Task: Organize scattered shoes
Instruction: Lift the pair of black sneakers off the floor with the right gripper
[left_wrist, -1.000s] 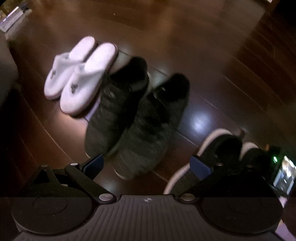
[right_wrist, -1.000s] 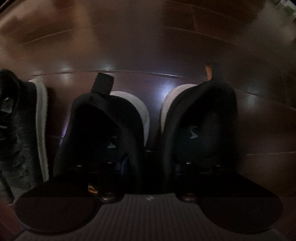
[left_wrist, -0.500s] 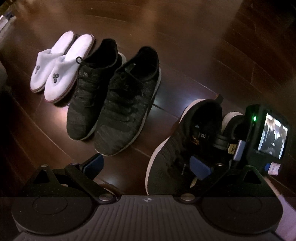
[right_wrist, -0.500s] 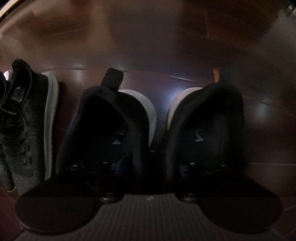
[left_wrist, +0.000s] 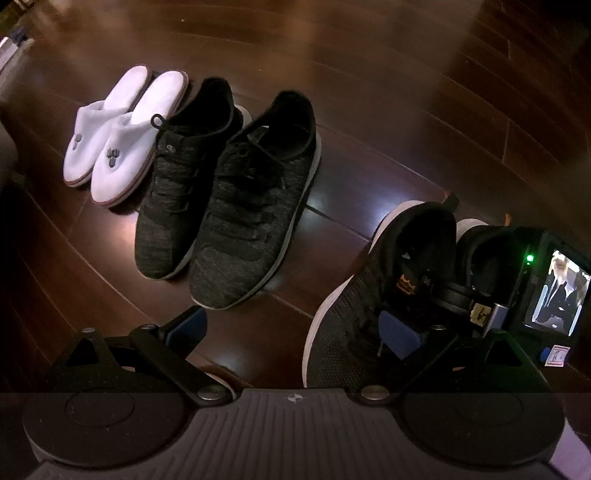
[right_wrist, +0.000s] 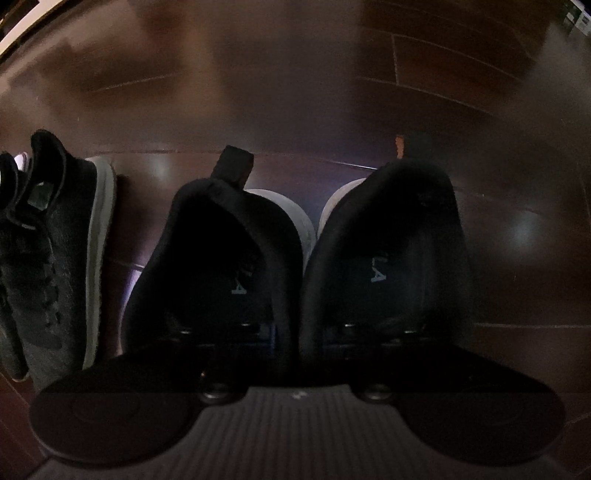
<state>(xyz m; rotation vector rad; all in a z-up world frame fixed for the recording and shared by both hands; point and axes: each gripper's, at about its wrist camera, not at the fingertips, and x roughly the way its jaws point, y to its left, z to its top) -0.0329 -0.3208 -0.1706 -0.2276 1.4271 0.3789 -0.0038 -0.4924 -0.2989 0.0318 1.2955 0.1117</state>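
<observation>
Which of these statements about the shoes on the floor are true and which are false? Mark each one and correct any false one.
1. The white slippers lie side by side at the left end of the row. True.
2. The left tongs are shut on a slipper. False: they are open and hold nothing.
3. The two dark knit sneakers lie next to the slippers. True.
4. The right tongs hover far from any shoe. False: a finger reaches into each of the two white-soled black shoes.
5. The floor is pale carpet. False: it is dark glossy wood.
</observation>
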